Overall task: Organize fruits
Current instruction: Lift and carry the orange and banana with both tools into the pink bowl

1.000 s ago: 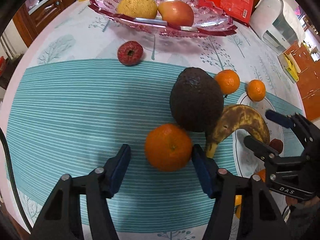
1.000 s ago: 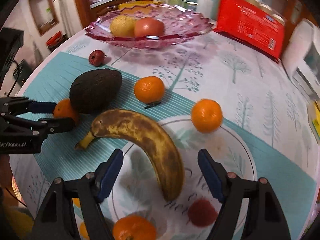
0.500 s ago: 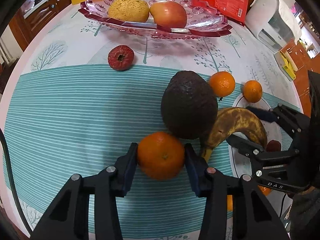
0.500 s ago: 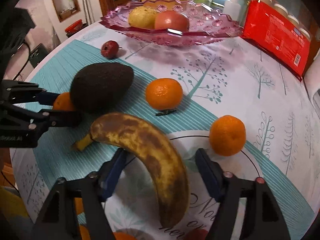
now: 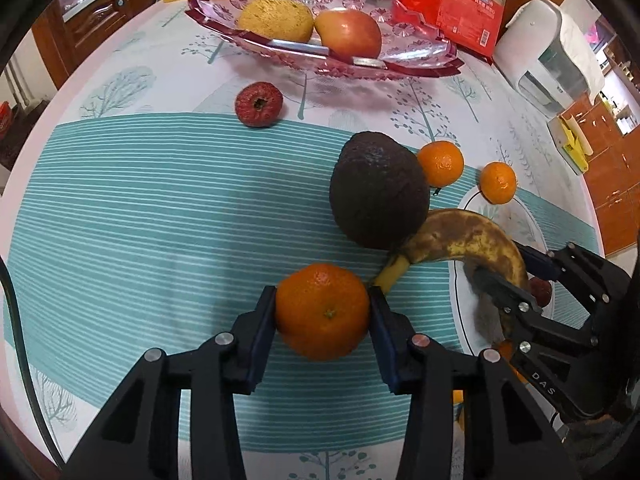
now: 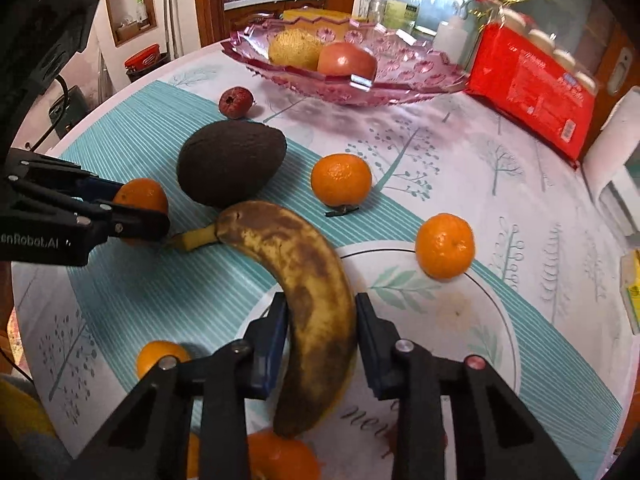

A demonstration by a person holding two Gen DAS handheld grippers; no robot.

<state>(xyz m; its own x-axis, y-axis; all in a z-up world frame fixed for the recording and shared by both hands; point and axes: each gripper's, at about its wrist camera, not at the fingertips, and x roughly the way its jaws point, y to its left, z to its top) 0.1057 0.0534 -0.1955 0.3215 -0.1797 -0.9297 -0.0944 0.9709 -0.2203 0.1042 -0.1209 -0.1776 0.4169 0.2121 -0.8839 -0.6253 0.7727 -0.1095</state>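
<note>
On the table (image 5: 120, 200), left gripper (image 5: 322, 312) grips tangerine (image 5: 322, 310); right gripper (image 6: 320, 332) grips banana (image 6: 308, 288).

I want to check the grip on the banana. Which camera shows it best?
The right wrist view: the whole banana lies lengthwise with the right tongs shut on its middle. The left wrist view shows only its stem end and curved back, the far end hidden behind those tongs.

Both wrist fisheyes sit close above the table, angled steeply down past their own fingers toward the pink fruit bowl (image 5: 320, 46), sharing the avocado (image 6: 232, 162), banana (image 5: 472, 240) and each other's gripper.
</note>
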